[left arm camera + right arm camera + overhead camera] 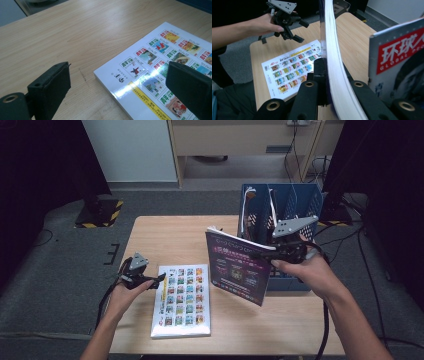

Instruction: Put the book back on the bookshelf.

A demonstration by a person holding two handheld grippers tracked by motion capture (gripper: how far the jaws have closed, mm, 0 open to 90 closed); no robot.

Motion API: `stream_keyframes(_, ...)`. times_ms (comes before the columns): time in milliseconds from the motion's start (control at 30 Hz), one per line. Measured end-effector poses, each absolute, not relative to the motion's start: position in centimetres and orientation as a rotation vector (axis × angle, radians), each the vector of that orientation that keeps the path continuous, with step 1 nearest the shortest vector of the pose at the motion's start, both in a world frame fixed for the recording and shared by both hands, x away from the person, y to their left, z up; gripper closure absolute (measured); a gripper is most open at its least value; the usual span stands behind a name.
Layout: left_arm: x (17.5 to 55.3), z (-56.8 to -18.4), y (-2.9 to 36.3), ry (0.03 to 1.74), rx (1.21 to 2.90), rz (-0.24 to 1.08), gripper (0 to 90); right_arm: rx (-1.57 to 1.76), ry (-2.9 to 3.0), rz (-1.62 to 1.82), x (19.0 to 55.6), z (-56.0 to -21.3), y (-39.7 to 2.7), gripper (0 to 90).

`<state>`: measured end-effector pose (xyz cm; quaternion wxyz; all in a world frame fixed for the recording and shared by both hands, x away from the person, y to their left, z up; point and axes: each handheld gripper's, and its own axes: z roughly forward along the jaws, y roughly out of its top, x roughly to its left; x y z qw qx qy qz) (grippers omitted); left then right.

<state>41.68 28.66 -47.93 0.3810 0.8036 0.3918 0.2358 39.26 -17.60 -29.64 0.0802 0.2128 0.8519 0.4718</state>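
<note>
Right tongs clamped on upright purple-covered magazine, above wooden bench beside blue plastic file rack; cover print too small to read. Left tongs apart over flat white picture-grid book. Red-banner magazine, cut off, reads "GLOBAL".

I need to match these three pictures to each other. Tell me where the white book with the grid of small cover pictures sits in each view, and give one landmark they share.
High view: white book lies flat on the table, lower middle, beside the left gripper.
Left gripper view: its corner fills the lower right, partly between the open jaws.
Right gripper view: left of centre, behind the held purple book's page edge.
Shared landmark: the wooden table.
</note>
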Motion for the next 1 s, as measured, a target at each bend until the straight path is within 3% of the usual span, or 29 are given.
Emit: stream_keyframes(1000, 41.9, -48.9, 28.5, 1.012, 2.091, 0.589, 5.5, 0.714, 2.490, 1.396, 37.5, -29.5, -23.4, 83.0)
